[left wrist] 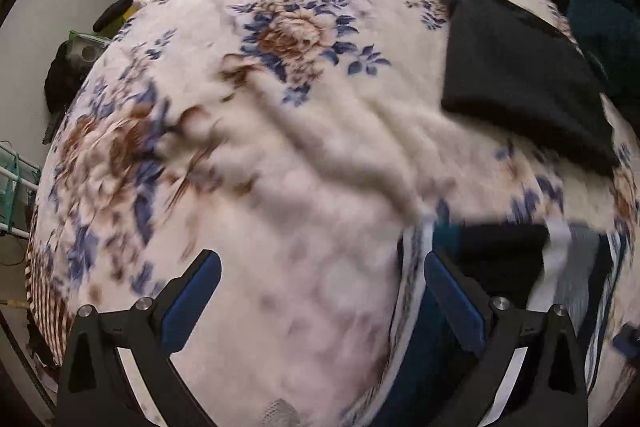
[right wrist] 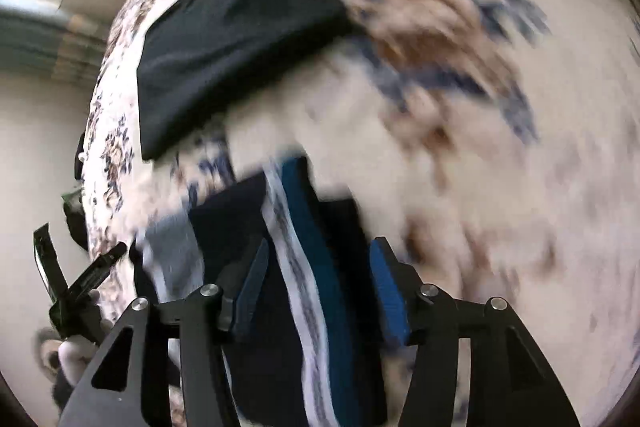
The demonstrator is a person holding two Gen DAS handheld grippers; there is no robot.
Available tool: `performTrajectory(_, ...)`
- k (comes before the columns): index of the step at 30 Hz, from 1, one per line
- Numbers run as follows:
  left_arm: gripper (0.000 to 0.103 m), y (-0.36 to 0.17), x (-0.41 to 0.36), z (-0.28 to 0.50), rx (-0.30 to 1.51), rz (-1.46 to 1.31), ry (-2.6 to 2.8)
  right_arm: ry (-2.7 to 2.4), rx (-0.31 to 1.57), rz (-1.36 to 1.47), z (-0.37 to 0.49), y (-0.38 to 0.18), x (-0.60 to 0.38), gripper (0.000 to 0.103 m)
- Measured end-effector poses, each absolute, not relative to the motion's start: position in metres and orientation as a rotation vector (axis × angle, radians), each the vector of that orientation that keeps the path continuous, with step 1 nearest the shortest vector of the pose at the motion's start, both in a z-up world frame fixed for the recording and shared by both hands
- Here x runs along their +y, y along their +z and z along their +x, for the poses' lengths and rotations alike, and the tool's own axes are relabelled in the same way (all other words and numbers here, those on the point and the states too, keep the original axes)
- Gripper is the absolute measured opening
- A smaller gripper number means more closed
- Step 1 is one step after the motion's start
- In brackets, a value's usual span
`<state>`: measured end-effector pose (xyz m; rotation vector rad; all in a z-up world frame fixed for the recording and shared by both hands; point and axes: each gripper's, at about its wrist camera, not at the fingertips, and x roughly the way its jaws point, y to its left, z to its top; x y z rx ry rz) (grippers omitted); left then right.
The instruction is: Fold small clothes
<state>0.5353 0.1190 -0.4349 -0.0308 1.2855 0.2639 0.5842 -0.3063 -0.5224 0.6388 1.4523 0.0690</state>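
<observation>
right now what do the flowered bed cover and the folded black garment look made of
Flowered bed cover: looks like plush fleece, matte and fuzzy, with soft rounded wrinkles. Folded black garment: smooth, thin fabric, maybe a cotton knit, matte, with flat crisp fold edges; blur leaves the weave unclear.

Lying flat on the floral blanket (left wrist: 304,131), a black folded garment (left wrist: 516,75), squared off and neat, edges tidy. Nearer the cameras, sitting in a small heap, a second piece (right wrist: 308,267): dark navy and teal with white patterned bands and a grey patch, perhaps partly folded, though blurring too much to tell.
</observation>
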Motion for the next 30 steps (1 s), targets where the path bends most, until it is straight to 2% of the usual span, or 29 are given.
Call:
performTrajectory(5,0.103,-0.433,0.116,0.495,1.322,-0.050,0.260,0.059,1.610,0.822,0.502,-0.559,-0.304,0.056)
performTrajectory(6,0.103,-0.433,0.118,0.485,1.331,-0.072,0.263,0.058,1.611,0.831,0.492,-0.562,-0.301,0.039)
performTrajectory(7,0.103,-0.431,0.120,0.479,1.335,-0.095,0.258,0.056,1.574,0.871,0.478,-0.563,-0.299,0.016)
performTrajectory(8,0.103,-0.431,0.121,0.475,1.342,-0.115,0.257,0.057,1.559,0.897,0.470,-0.561,-0.297,0.010)
performTrajectory(14,0.103,-0.439,0.108,0.459,1.384,-0.103,0.198,-0.014,1.488,0.909,0.441,-0.520,-0.300,0.009)
performTrajectory(17,0.103,-0.444,0.105,0.455,1.409,-0.111,0.176,-0.044,1.548,0.854,0.441,-0.529,-0.305,0.009)
performTrajectory(20,0.103,-0.446,0.113,0.447,1.427,-0.207,0.169,-0.024,1.627,0.860,0.446,-0.546,-0.310,0.018)
performTrajectory(22,0.103,-0.450,0.121,0.439,1.448,-0.282,0.178,-0.024,1.584,0.919,0.442,-0.543,-0.316,0.049)
performTrajectory(24,0.103,-0.455,0.127,0.429,1.471,-0.356,0.196,-0.040,1.547,0.982,0.431,-0.542,-0.319,0.062)
performTrajectory(30,0.103,-0.460,0.125,0.406,1.492,-0.389,0.223,-0.036,1.532,1.334,0.401,-0.584,-0.306,0.063)
